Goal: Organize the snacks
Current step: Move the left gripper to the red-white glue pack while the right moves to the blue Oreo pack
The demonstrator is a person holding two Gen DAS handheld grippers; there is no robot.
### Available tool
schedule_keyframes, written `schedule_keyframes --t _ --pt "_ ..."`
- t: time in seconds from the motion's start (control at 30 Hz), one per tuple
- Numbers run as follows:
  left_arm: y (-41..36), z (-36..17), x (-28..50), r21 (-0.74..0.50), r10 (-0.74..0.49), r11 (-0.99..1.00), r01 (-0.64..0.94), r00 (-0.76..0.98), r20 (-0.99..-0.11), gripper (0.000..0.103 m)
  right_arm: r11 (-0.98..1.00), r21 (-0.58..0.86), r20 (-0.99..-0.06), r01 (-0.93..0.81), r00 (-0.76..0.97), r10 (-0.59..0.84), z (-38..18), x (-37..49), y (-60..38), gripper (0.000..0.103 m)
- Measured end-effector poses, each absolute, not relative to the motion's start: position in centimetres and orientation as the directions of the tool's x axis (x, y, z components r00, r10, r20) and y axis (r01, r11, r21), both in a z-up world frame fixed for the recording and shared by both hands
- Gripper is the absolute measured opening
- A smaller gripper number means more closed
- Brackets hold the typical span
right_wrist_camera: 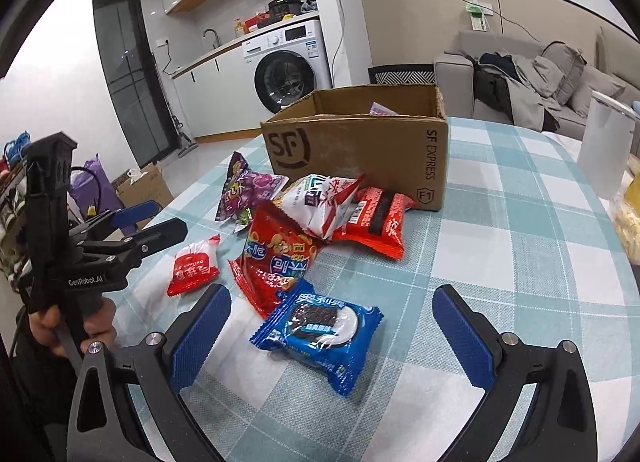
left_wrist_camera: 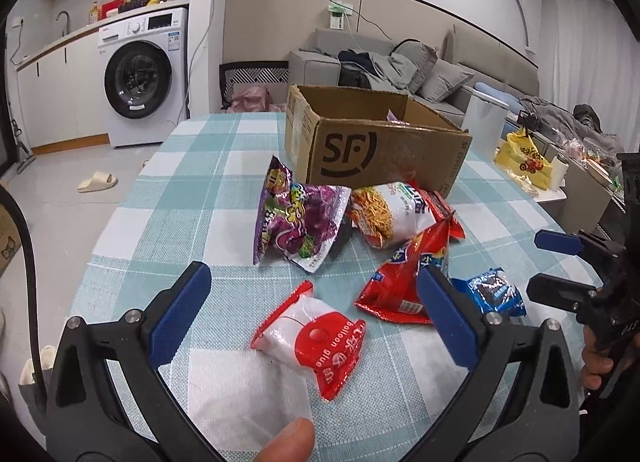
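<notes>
Left gripper (left_wrist_camera: 314, 302) stands wide apart, holding nothing, above the red-and-white packet (left_wrist_camera: 310, 336) on the checked worktop (left_wrist_camera: 168, 198). Right gripper (right_wrist_camera: 332, 326) likewise spread wide and empty, with the blue biscuit packet (right_wrist_camera: 320, 336) lying between its fingers. Purple bag (left_wrist_camera: 294, 222), noodle bag (left_wrist_camera: 384, 214) and red bag (left_wrist_camera: 400, 282) lie grouped just before the open cardboard box (left_wrist_camera: 372, 154).
</notes>
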State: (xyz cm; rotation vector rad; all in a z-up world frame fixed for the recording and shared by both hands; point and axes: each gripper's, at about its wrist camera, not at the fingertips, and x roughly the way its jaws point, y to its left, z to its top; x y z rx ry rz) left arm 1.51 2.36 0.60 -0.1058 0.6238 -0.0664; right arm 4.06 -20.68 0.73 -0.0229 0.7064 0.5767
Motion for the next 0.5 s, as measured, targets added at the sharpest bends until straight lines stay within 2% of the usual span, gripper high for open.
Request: schedule_keyframes --t 0.13,0.3,0.5 --pt "2.7 0.1 1.5 -0.134 -0.098 0.991 0.022 0.802 -0.589 0.102 0.84 0.174 -0.619 -0.514 0.606 0.499 0.4 3.8 -20.4 0.103" --pt "2.4 -0.1 1.5 -0.092 -0.072 0.996 0.021 0.798 -0.599 0.102 0.845 0.162 -0.635 -0.509 0.602 0.485 0.0 4.0 -20.3 0.103" --pt "1.6 -0.3 1.6 -0.048 -0.07 0.998 0.051 0.781 -0.62 0.102 0.824 0.228 -0.677 -0.519 0.523 0.518 -1.2 4.8 -20.0 0.103"
